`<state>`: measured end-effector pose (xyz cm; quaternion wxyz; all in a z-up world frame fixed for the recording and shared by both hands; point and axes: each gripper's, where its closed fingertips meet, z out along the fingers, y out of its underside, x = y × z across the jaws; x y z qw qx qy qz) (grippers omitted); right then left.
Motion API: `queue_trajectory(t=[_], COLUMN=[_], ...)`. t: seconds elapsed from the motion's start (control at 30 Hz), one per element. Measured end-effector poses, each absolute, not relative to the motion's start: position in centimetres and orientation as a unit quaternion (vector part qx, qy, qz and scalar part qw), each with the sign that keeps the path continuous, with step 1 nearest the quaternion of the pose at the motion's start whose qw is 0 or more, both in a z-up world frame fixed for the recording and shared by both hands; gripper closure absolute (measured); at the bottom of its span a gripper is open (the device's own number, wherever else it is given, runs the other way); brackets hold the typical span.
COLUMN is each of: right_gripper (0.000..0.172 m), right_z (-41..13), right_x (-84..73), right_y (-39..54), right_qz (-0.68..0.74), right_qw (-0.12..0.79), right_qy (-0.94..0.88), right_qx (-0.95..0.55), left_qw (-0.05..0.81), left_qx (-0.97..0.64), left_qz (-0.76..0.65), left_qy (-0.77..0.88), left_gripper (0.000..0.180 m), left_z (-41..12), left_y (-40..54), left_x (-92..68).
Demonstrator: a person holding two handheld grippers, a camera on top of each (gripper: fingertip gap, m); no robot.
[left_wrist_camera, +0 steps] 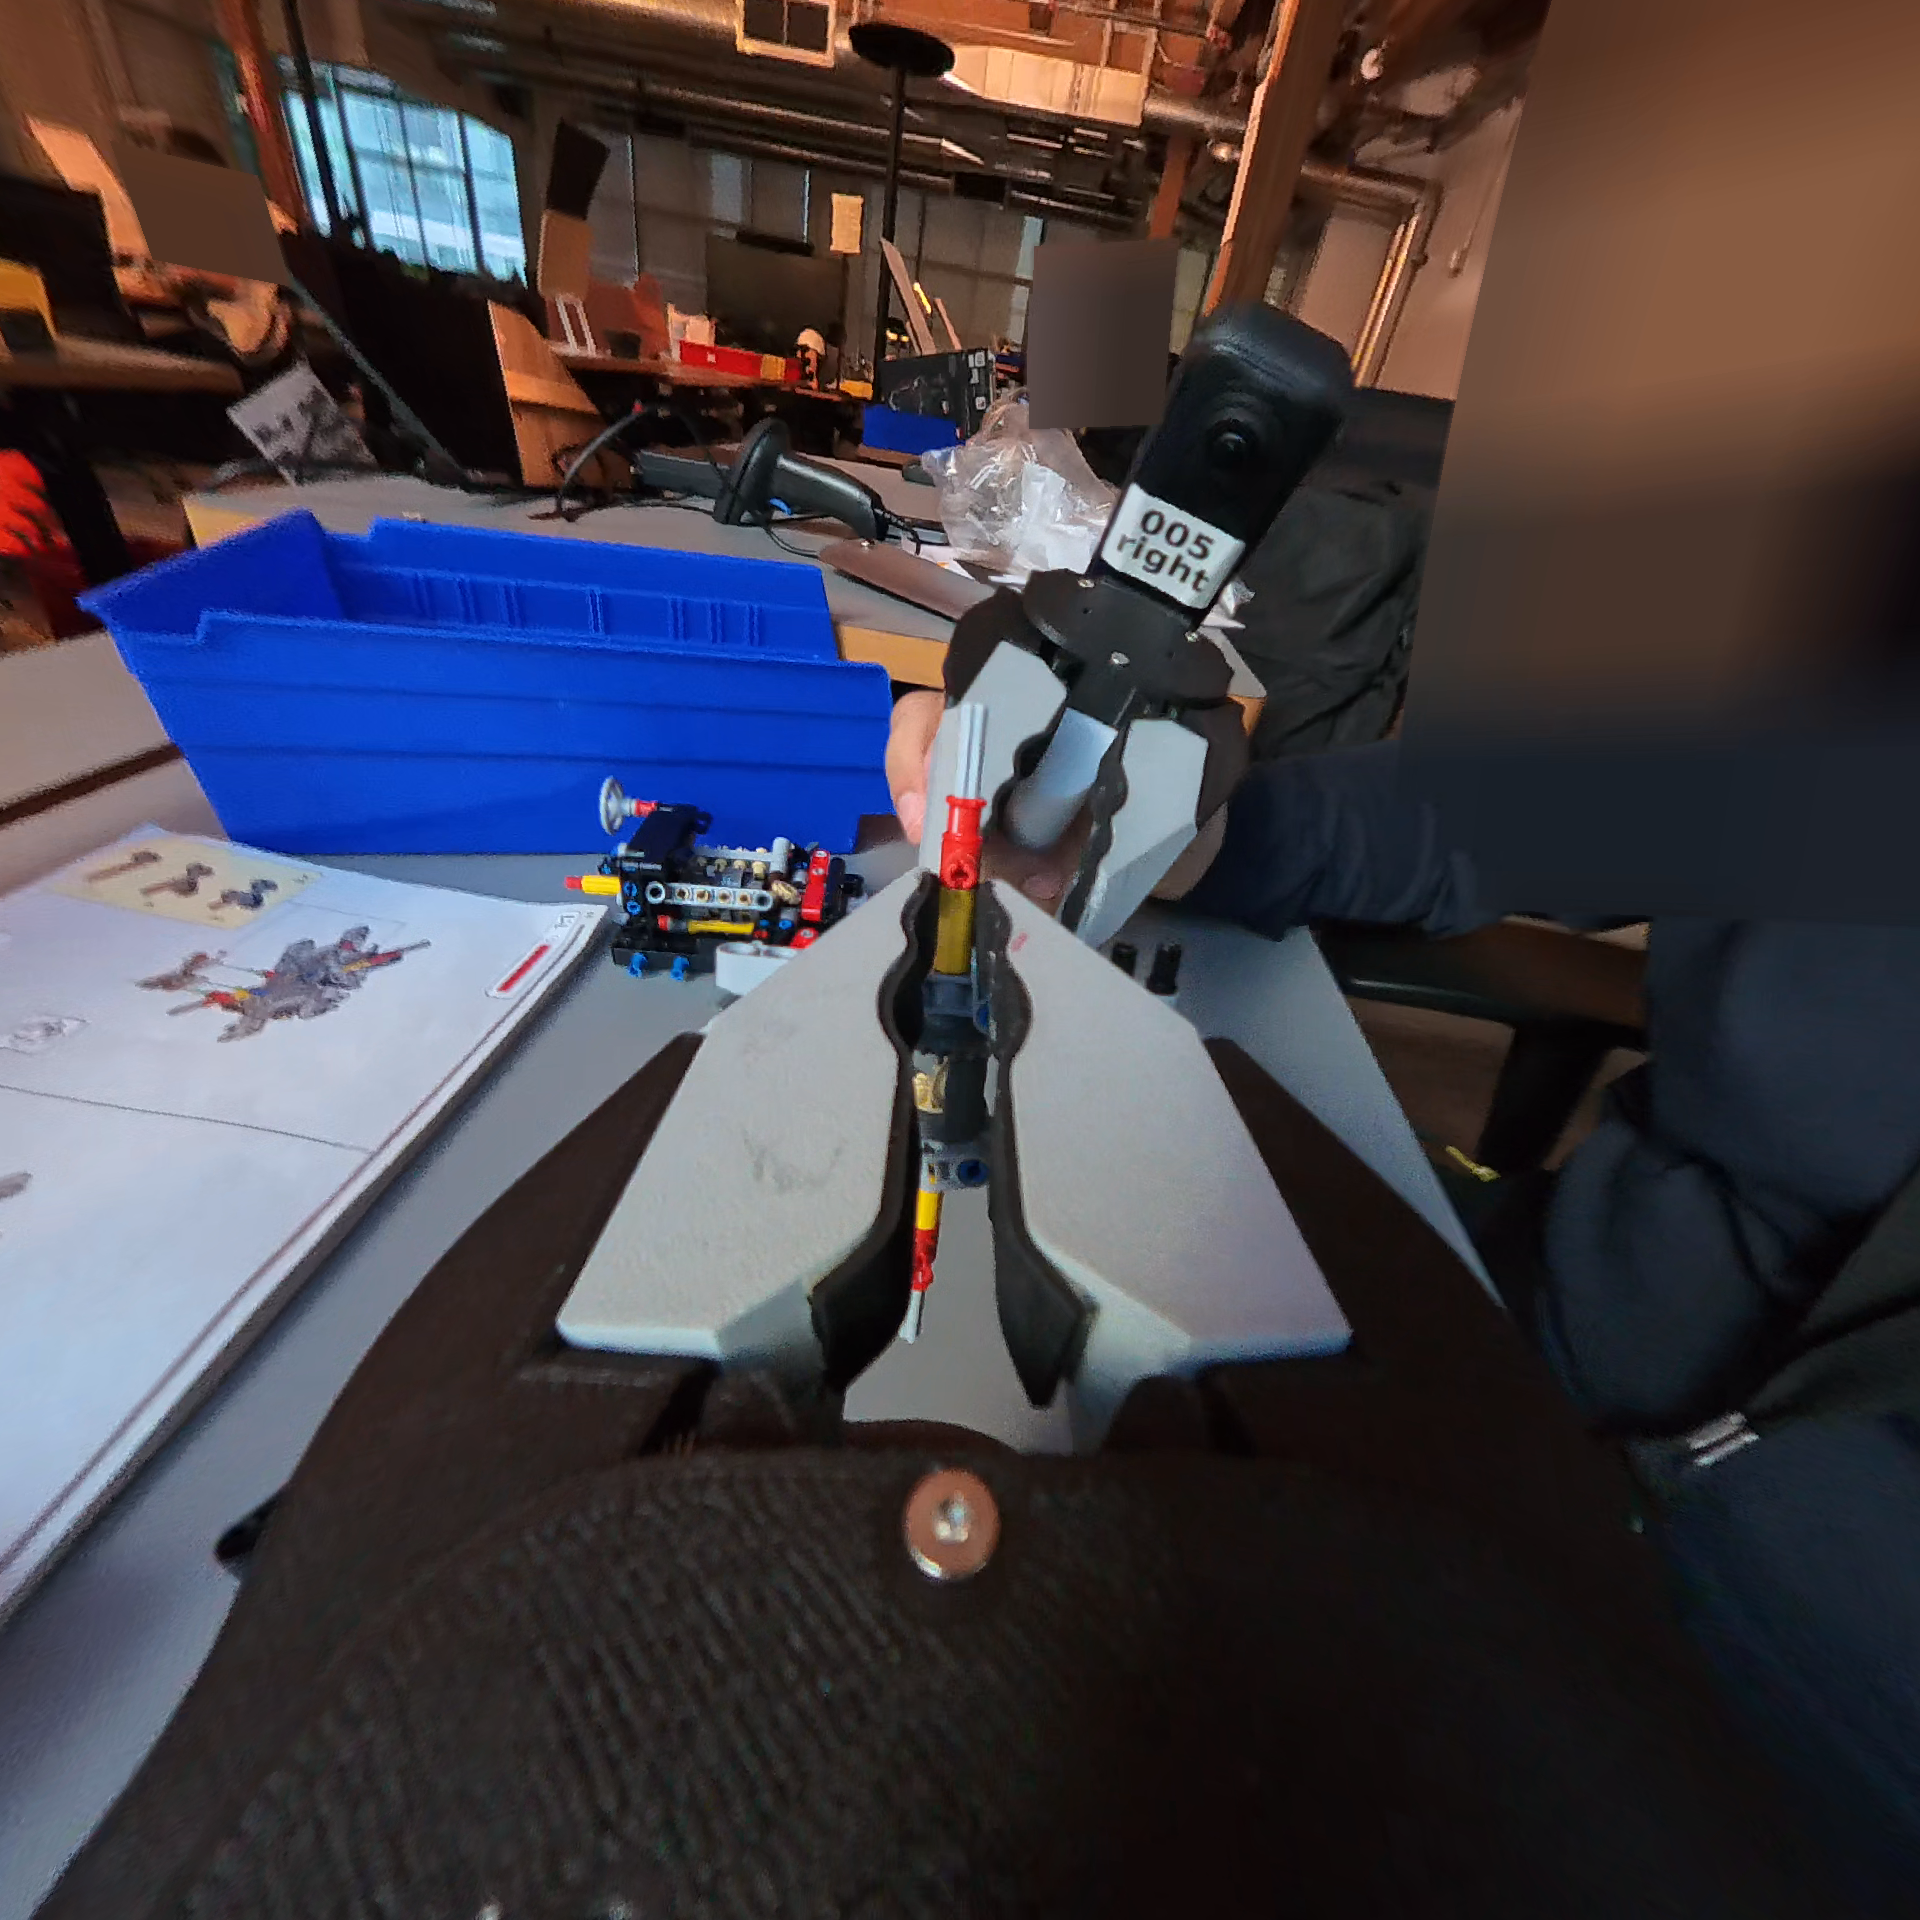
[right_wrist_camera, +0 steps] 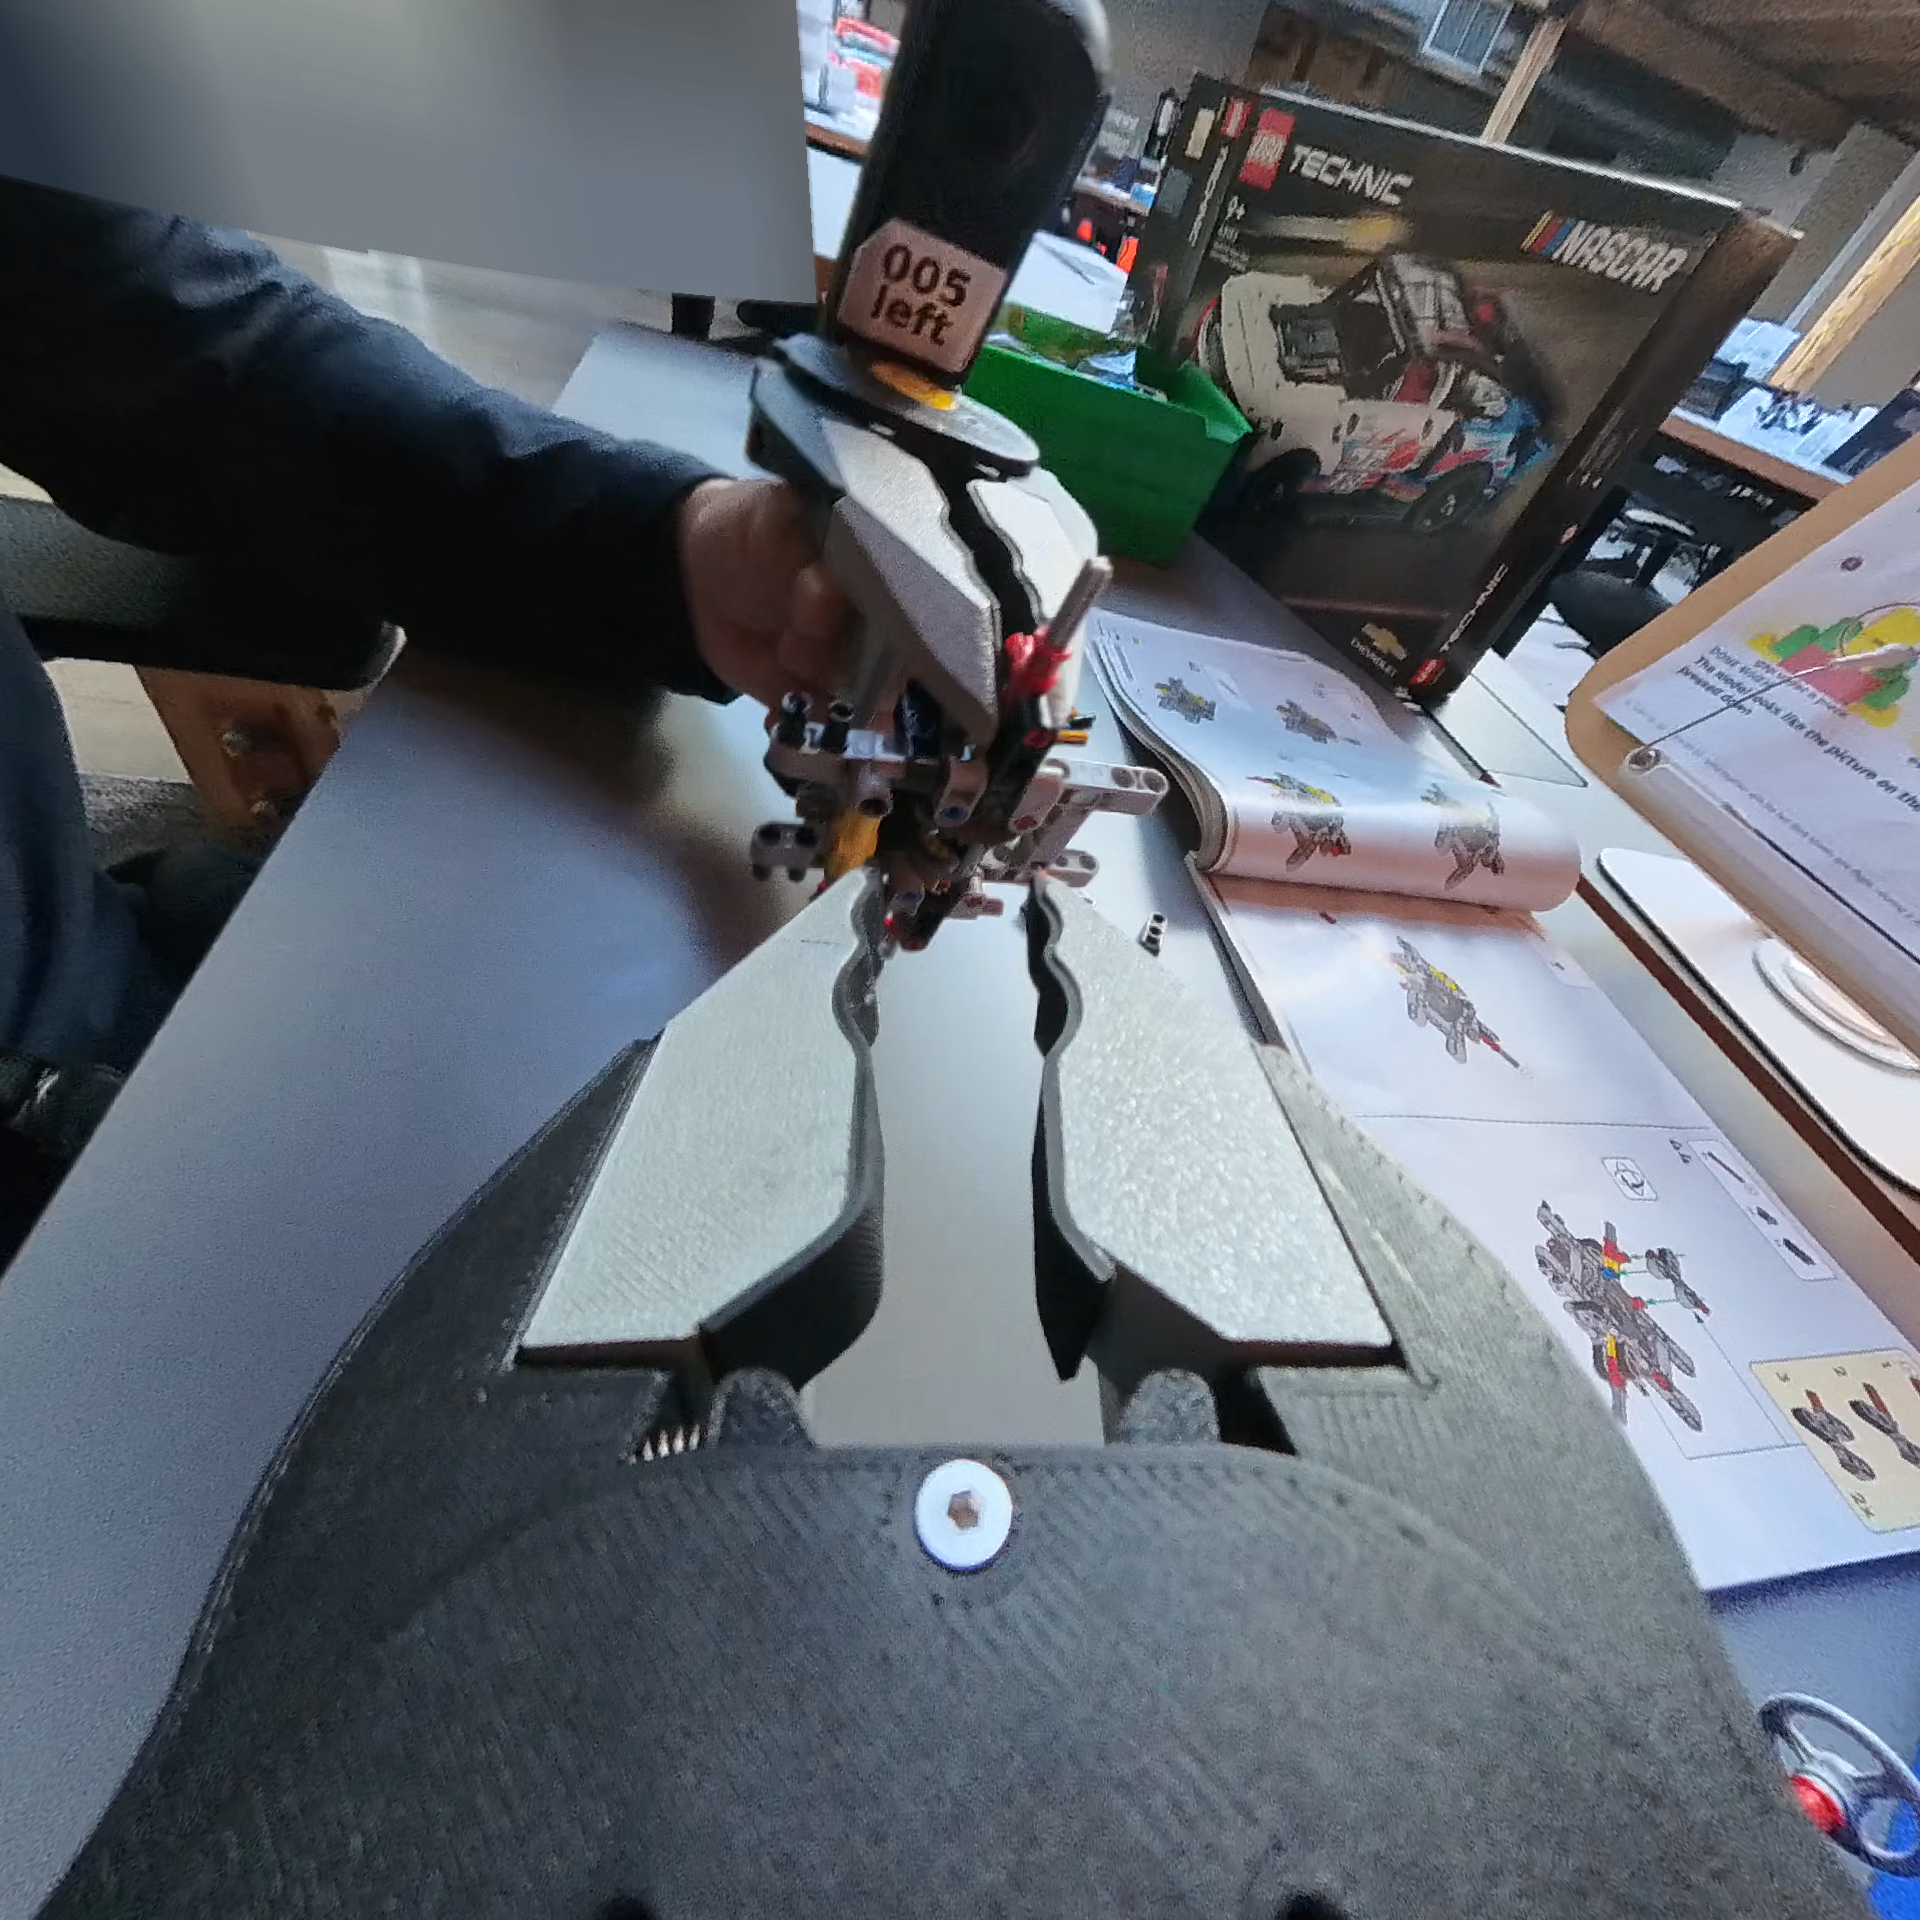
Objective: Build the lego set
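- Left wrist view: grey table (left_wrist_camera: pixel 582 1049) is open at centre, hemmed by a blue bin (left_wrist_camera: pixel 499 686) upper left and booklet (left_wrist_camera: pixel 208 1039) at left. The left gripper (left_wrist_camera: pixel 954 904) is clamped narrowly on a brick assembly (left_wrist_camera: pixel 958 831); a second model (left_wrist_camera: pixel 717 894) sits left of it.
- Right wrist view: bare table lies at left. The right gripper (right_wrist_camera: pixel 951 899) stands partly open, its fingertips at the assembly's underside; contact unclear.

Both grippers, left gripper (left_wrist_camera: pixel 951 894) and right gripper (right_wrist_camera: pixel 951 899), share one build: pale grey wedge-shaped fingers edged with wavy black pads, seated in a black ribbed printed body with a single silver screw at lower centre of frame. Each carries a black rounded camera housing with a small lettered label at its base, white on the right unit, tan-looking on the left. Dark navy long sleeves (right_wrist_camera: pixel 343 457) cover both arms.
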<state>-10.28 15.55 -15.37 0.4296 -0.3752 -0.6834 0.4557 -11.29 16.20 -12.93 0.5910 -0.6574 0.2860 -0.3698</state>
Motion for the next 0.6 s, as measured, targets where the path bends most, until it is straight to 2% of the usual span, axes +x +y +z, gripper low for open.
queue_trajectory(t=[0.17, 0.33, 0.5, 0.6], right_gripper=[0.146, 0.137, 0.112, 0.118], right_z=[-14.3, -14.5, -14.3, -14.3], right_x=[-10.1, -9.8, -9.8, -9.8], right_y=[14.4, 13.8, 13.4, 12.6], right_qz=[0.48, 0.474, 0.528, 0.557], right_qw=[0.438, 0.445, 0.403, 0.376], right_qy=[-0.672, -0.678, -0.655, -0.65], right_qx=[-0.355, -0.343, -0.36, -0.354], left_qw=[0.629, 0.662, 0.7, 0.707], left_qx=[-0.634, -0.593, -0.529, -0.514], left_qz=[-0.301, -0.294, -0.298, -0.304], left_qy=[0.335, 0.352, 0.377, 0.38], left_gripper=[0.176, 0.176, 0.176, 0.176], left_z=[-13.2, -12.8, -11.7, -11.5], left_y=[15.4, 14.5, 13.0, 12.6], left_x=[-10.1, -9.2, -8.6, -8.3])
